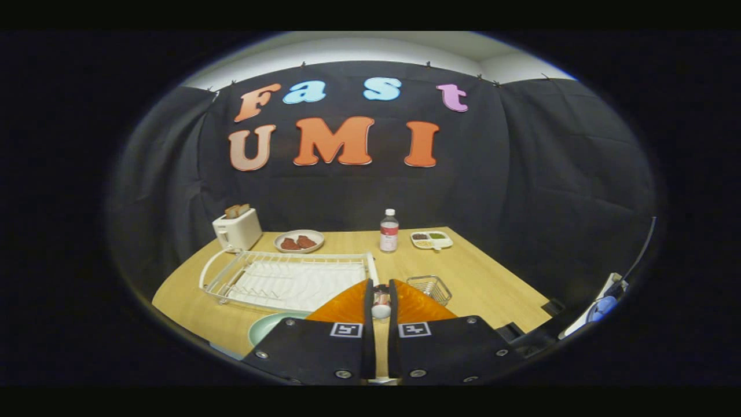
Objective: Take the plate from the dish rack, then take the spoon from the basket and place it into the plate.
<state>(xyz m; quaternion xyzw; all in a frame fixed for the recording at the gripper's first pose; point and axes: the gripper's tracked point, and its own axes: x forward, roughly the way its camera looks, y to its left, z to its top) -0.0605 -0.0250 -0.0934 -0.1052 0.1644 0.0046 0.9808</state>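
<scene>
A staged recording booth dressed as a kitchen corner. Black cloth wall (359,191) pinned up across the upper frame, white room wall above it. Wooden table (492,284) at centre, set with kitchen props: toaster (237,229) with bread at middle left, plate of food (299,241), water bottle (389,230), divided snack tray (431,239), white dish rack (289,279), small wire basket (429,288). Cabling and equipment (602,304) at lower right.

A matt wood-grain table (480,272) is seen; the dish rack (289,278) looks glossy white plastic, the basket (429,288) bare metal wire.
</scene>
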